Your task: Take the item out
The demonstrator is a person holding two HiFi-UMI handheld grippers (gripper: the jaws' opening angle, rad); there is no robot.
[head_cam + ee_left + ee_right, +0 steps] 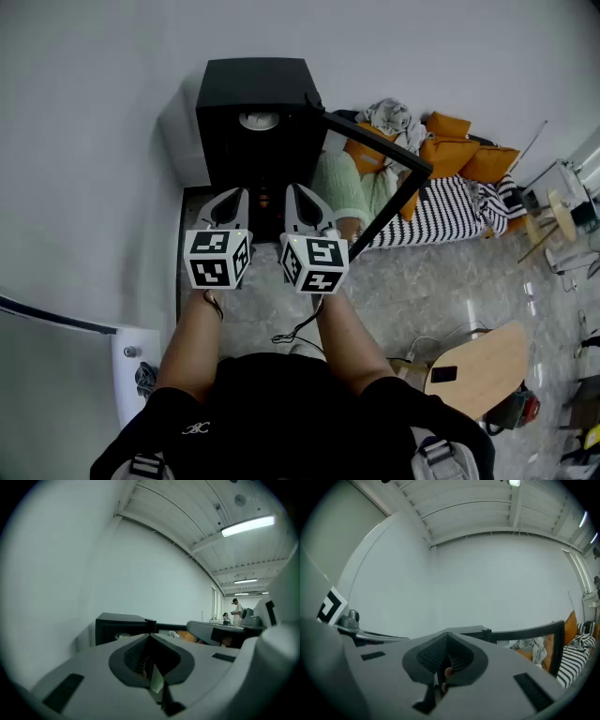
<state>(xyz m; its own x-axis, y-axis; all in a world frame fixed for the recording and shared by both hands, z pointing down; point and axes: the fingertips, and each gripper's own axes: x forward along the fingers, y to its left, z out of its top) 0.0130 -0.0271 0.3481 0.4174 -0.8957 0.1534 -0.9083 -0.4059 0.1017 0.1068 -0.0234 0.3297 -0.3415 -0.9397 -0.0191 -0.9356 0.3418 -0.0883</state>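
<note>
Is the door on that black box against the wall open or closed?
Open. In the head view the black-framed glass door stands swung well out from the front of the black box-shaped cabinet, attached only at its right corner.

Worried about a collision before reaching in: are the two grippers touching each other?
Apart. The head view shows a clear dark gap between the left gripper and the right gripper along their whole length.

**Staged home corner inside a large work hall**

I read this as a mock-up, not a real home. Orange cushions [461, 148] and striped bedding [448, 212] lie on a polished stone floor [422, 281] beside a black cabinet [251, 105]. Bare white walls, panelled ceiling, strip lights [247, 525], a person [236, 608] standing far down the room.
</note>
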